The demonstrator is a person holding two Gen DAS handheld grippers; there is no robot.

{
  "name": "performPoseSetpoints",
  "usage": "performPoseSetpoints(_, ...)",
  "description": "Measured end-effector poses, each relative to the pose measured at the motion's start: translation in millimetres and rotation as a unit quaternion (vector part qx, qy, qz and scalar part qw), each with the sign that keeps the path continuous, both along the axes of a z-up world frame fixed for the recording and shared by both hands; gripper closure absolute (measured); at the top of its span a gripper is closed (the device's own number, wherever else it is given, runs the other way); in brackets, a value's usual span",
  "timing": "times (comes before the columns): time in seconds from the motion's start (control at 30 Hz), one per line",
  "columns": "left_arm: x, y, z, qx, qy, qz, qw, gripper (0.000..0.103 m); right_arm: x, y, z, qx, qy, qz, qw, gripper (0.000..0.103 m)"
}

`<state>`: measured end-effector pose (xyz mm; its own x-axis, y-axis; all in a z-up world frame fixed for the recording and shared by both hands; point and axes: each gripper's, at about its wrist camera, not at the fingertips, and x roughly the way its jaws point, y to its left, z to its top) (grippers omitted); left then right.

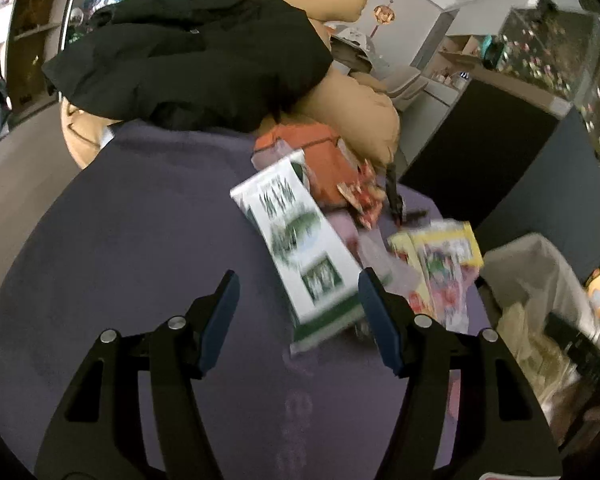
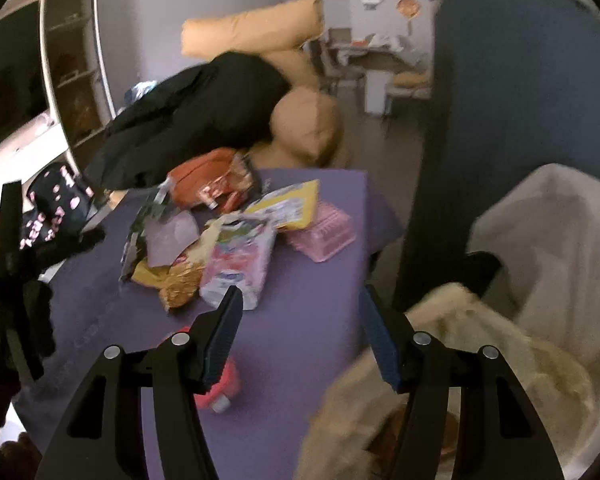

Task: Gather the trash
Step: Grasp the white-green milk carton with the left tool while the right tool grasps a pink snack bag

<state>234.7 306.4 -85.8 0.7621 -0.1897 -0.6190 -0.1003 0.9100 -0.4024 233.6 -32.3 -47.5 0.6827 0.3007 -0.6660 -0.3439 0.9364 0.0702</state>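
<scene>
Most of the trash is still yours to collect: the white-and-green box (image 1: 300,240) and a heap of wrappers (image 2: 224,248) lie on the purple surface (image 2: 300,320). The lined bin (image 2: 540,280) beside it holds crumpled paper. Both your left gripper (image 1: 298,316) and right gripper (image 2: 300,328) are spread, gripping nothing.

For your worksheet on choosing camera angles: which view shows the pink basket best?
The right wrist view: the pink basket sits in plain sight on the purple cover, beside the yellow packet. In the left wrist view it is hidden behind wrappers.
</scene>
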Motion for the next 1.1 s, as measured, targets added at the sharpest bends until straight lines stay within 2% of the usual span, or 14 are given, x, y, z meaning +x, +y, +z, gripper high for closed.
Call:
performPoseSetpoints(0.2,57,21,-4,-0.055,0.018,-0.001,0.9983,0.039,35,27,-12,-0.009,0.016,0.01,1.0,0.046)
performPoseSetpoints(0.37,94,24,-20,-0.048,0.056,0.014,0.9972,0.039,60,40,-13,-0.011,0.015,0.005,1.0,0.046)
performPoseSetpoints(0.43,101,27,-28,-0.058,0.074,0.014,0.9955,0.038,66,44,-14,-0.01,0.02,0.008,1.0,0.046)
performPoseSetpoints(0.57,104,27,-39,-0.102,0.101,-0.008,0.9897,0.038,75,55,-20,-0.026,0.031,0.014,0.999,0.046)
performPoseSetpoints(0.67,100,22,-41,-0.114,0.108,-0.037,0.987,0.044,80,61,-29,-0.035,0.048,0.018,0.998,0.046)
performPoseSetpoints(0.8,84,17,-34,-0.11,0.106,-0.051,0.987,0.056,80,69,-39,-0.047,0.06,0.023,0.997,0.046)
performPoseSetpoints(0.93,65,15,-27,-0.092,0.108,-0.062,0.988,0.057,81,73,-44,-0.055,0.068,0.026,0.996,0.046)
performPoseSetpoints(1.1,40,12,-28,-0.056,0.116,-0.074,0.9889,0.057,88,70,-50,-0.029,0.098,0.028,0.994,0.046)
